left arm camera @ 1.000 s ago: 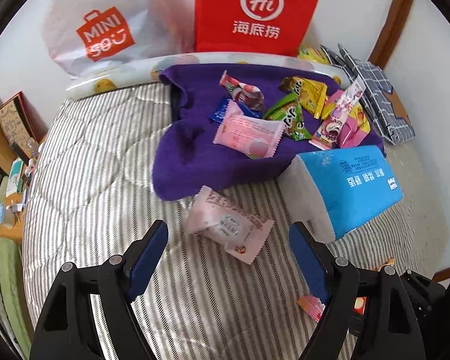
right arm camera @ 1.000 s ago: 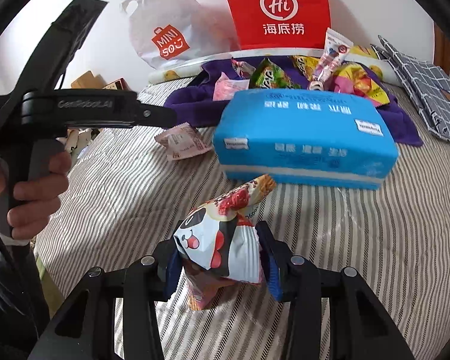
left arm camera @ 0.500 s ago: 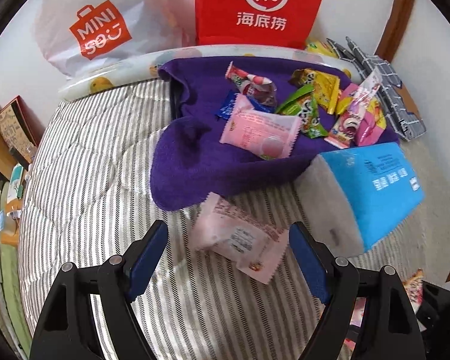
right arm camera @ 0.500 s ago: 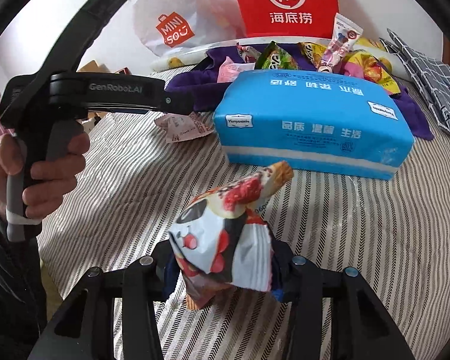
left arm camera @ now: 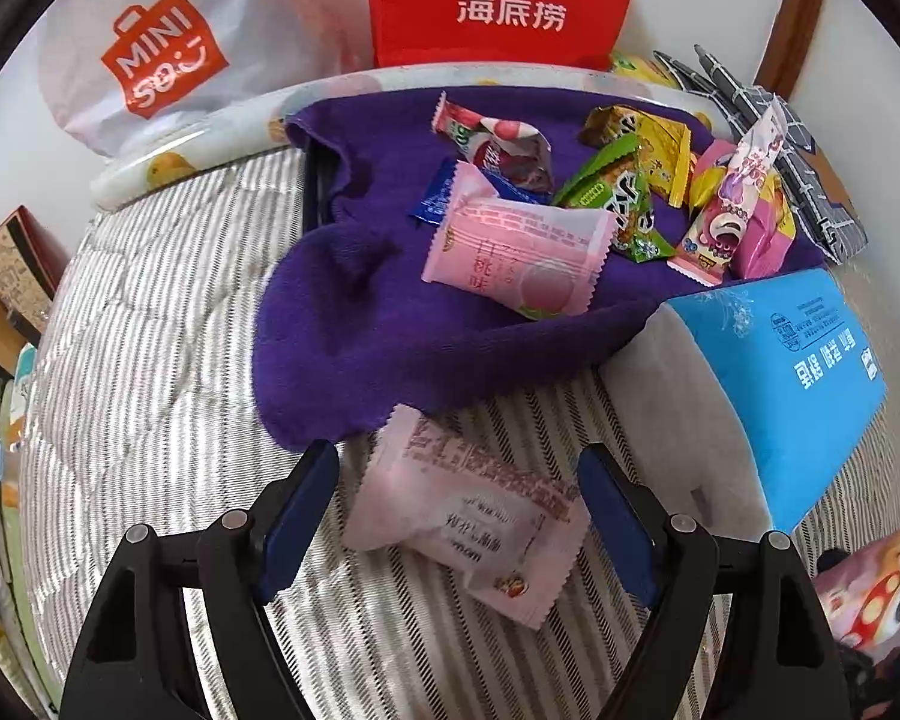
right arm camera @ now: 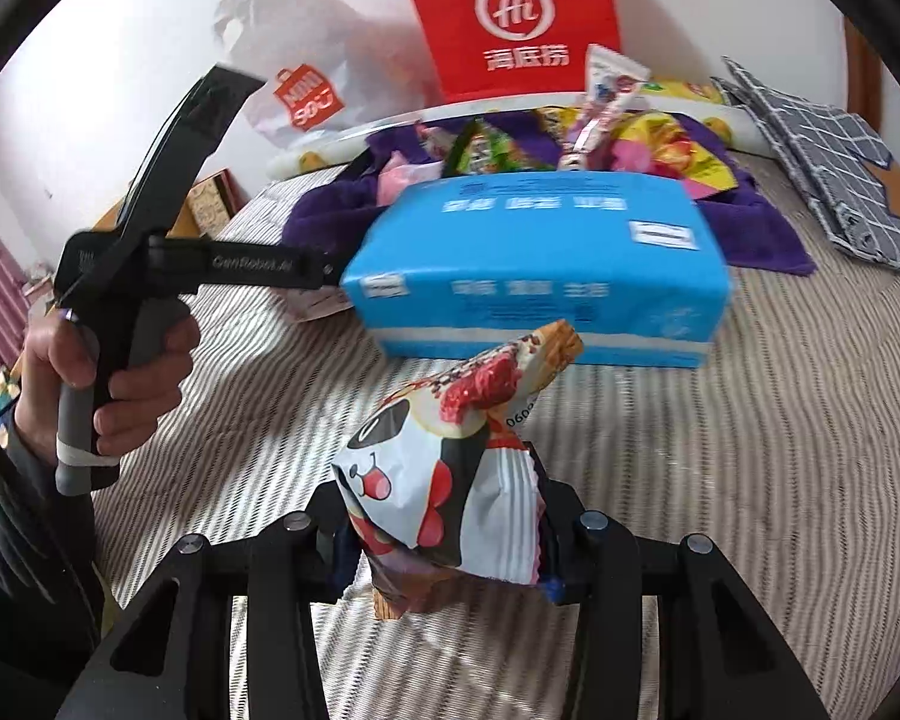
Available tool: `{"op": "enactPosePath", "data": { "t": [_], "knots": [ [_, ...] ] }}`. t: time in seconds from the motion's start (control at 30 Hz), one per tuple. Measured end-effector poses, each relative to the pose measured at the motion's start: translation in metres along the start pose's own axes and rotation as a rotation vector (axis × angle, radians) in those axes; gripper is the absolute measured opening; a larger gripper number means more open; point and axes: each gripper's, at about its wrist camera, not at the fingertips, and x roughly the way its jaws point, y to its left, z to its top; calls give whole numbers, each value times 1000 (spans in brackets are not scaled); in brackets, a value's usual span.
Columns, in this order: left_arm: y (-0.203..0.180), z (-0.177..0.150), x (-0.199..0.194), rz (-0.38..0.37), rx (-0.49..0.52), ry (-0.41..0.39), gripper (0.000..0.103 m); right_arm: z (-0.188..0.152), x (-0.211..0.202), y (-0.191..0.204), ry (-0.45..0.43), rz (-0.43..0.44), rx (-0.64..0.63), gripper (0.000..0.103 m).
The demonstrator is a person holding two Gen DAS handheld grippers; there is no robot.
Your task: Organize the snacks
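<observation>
A grey-and-white striped quilted mattress fills both views. Against the wall behind it stand a red paper bag with a white "Hi" logo and a white plastic shopping bag with an orange print. A purple terry towel lies crumpled at the far end of the mattress, and a blue soft-pack of tissues lies just beside its near edge.

On the towel is a loose heap of snack packets: a pink peach-print wrapper, a green wrapper, a yellow wrapper and a pink cartoon-bear stick packet, touching or overlapping one another.

The left gripper points steeply down at the mattress with its jaws spread wide. A pale pink sealed snack packet lies flat on the stripes between the blue pads, just off the towel's near edge; neither pad touches it. In the right wrist view a hand grips the black handle of this gripper.

The right gripper has its jaws drawn partway in, pinching a white panda-face snack bag with red print. The bag stands up between the fingers, clear of the mattress, with the tissue pack beyond it.
</observation>
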Motion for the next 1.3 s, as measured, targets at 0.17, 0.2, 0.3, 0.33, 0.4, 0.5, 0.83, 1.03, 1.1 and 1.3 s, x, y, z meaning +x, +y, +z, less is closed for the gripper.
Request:
{"op": "enactPosePath", "data": {
  "t": [0.17,0.2,0.3,0.33,0.4,0.5,0.83,1.03,1.1,1.3],
  "knots": [
    [-2,-2,5,-17,-6,7,77,-1,-6,-14,-9,-18,38,43],
    [-3,-3,5,-19,-1,6,77,-1,-7,-17,-11,-22,45,43],
    [-3,-5,3,-32,1,10,77,0,-9,-24,-15,-28,53,43],
    [-3,-7,2,-42,-2,13,77,-1,-10,-27,-14,-35,58,43],
    [-4,-10,0,-58,2,15,77,0,-10,-32,-15,-42,69,43],
    [-6,-16,-3,-62,12,10,77,1,-11,-37,-23,-50,87,43],
    [5,-36,-19,-86,2,-5,75,-4,-16,-45,-33,-60,113,43],
    [8,-22,-23,-60,6,-39,75,-7,-19,-49,-38,-62,128,43],
    [4,-15,-17,-40,9,-40,75,-8,-22,-52,-46,-62,137,43],
    [-8,-11,-2,-8,27,-26,56,-11,-29,-63,-62,-80,166,43]
  ]
}}
